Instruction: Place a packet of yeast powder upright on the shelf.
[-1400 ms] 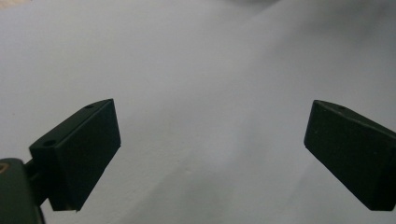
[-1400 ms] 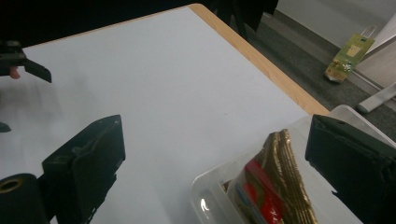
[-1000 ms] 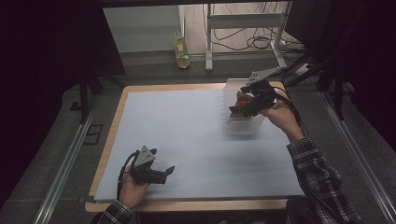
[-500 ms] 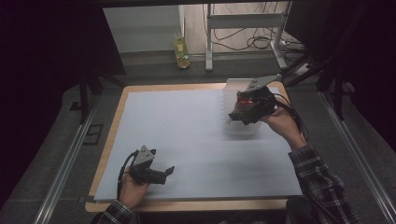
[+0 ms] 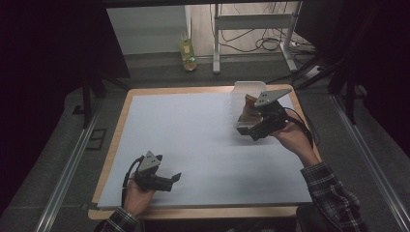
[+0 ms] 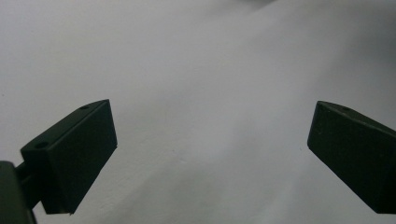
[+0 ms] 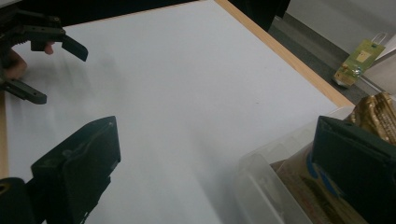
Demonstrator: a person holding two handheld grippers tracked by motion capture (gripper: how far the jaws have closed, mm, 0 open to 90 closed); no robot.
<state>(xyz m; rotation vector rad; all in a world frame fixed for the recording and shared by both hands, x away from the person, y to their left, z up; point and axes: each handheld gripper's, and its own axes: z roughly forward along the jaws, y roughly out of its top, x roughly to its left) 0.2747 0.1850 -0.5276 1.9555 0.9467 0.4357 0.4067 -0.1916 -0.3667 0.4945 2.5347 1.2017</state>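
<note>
A clear plastic container [image 5: 238, 92] stands at the table's far right, with brown packets [image 5: 249, 102] inside. My right gripper [image 5: 246, 130] hovers just in front of it, jaws wide apart and nothing between them. In the right gripper view [image 7: 215, 172] the container's rim [image 7: 261, 182] lies by the right-hand jaw, and the brown packets [image 7: 379, 114] show behind it. Near the front left of the white table sheet [image 5: 193, 140], my left gripper [image 5: 171, 181] is held low. Its jaws stand wide apart over bare sheet in the left gripper view [image 6: 210, 154].
The sheet lies on a wood-edged tabletop [image 5: 113, 145]. A yellow-green bottle [image 5: 187, 50] stands on the floor beyond the far edge, also seen as a bottle [image 7: 359, 63] from the right gripper. Dark frames and rails flank the table. The left gripper [image 7: 42, 46] shows far off.
My right gripper has drawn back from the container toward the person, still open. The left gripper has stayed almost still.
</note>
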